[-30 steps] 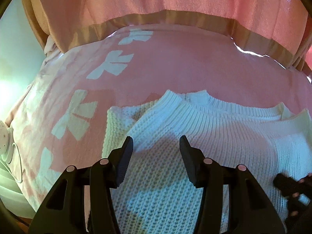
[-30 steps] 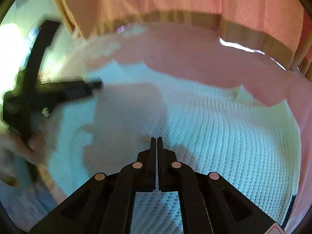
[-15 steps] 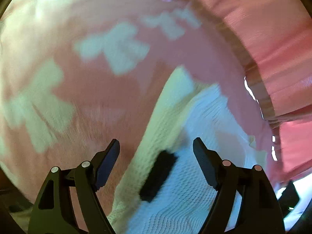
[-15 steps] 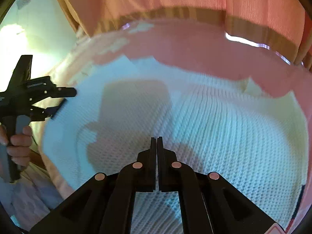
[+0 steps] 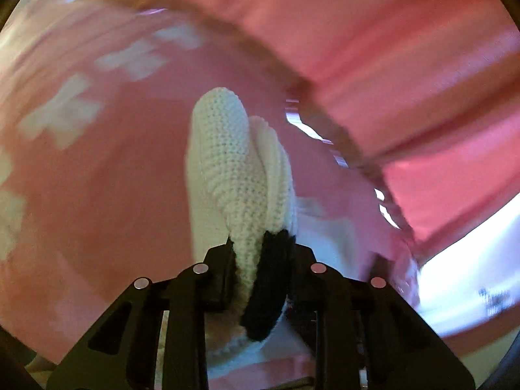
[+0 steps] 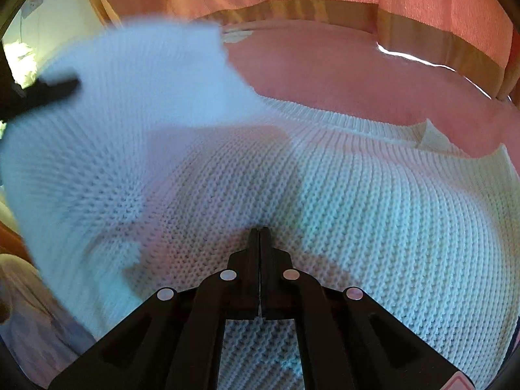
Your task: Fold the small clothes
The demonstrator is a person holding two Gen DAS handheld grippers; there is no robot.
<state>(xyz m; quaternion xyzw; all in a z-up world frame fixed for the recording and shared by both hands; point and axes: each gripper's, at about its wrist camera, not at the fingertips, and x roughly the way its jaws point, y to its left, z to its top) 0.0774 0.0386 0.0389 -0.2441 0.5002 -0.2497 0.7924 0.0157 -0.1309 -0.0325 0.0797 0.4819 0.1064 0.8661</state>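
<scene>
One white knit sweater point(image 6: 373, 201) lies spread on the pink blanket point(image 6: 357, 71). The left tool point(image 5: 256, 260) is closing on a bunched fold of it, black trim included, lifted off the blanket. The right tool point(image 6: 259, 237) is clenched empty, tips over the knit.

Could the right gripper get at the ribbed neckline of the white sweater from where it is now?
Probably yes. The right gripper, shut and empty, sits over the sweater; only bare knit lies between it and the neckline. The lifted flap is off to the side.
</scene>
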